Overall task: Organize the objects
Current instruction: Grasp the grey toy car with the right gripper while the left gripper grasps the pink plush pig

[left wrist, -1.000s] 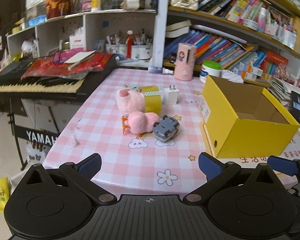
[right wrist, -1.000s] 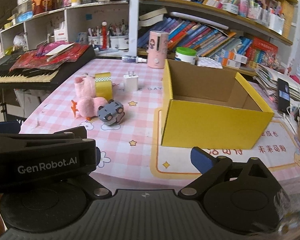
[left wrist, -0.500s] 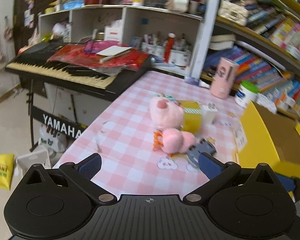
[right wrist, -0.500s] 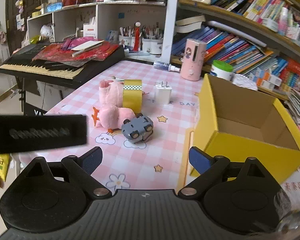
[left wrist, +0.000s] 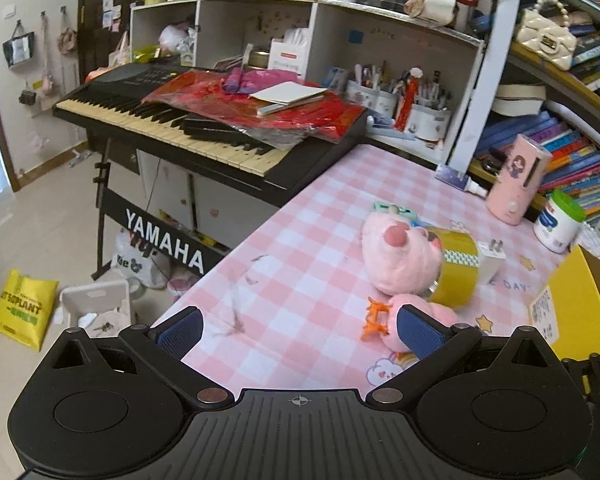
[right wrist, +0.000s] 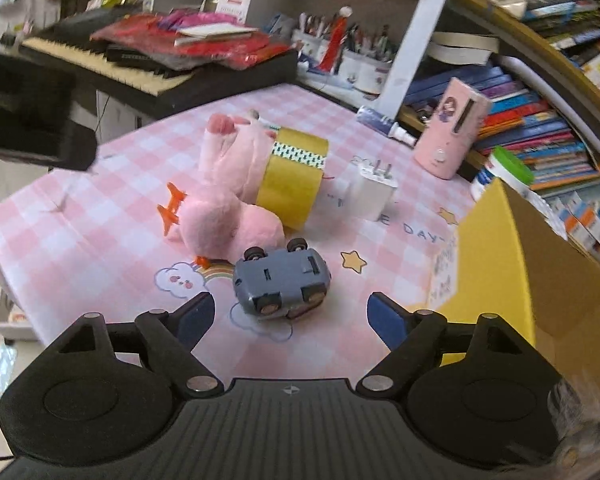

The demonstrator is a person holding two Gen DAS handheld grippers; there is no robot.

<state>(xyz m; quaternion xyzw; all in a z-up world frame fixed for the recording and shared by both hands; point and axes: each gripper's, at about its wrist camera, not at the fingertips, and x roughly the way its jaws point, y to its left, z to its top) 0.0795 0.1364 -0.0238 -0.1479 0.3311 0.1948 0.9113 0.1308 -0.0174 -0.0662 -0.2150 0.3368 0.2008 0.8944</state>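
On the pink checked table lie a pink plush toy (right wrist: 228, 204), a roll of yellow tape (right wrist: 294, 178), a white plug charger (right wrist: 374, 188) and an upturned grey toy car (right wrist: 282, 282). An open yellow box (right wrist: 512, 264) stands at the right. My right gripper (right wrist: 290, 318) hovers just short of the car; its jaws are closing, apart, with only the car's near end between the tips. In the left wrist view the plush toy (left wrist: 396, 260), tape (left wrist: 456, 270) and charger (left wrist: 492, 260) lie ahead to the right. My left gripper (left wrist: 298, 330) stands open over the table's near edge, its right fingertip in front of the plush.
A pink canister (right wrist: 452, 132) and a green-lidded jar (right wrist: 504, 172) stand behind. A black keyboard (left wrist: 204, 124) under red cloth borders the table's left. Bookshelves (left wrist: 572, 152) line the back. On the floor lie a yellow bag (left wrist: 24, 306) and a white bin (left wrist: 96, 308).
Both grippers have swung left and rolled. The right one came down close to the toy car and its jaws narrowed. The left one now looks toward the keyboard and floor.
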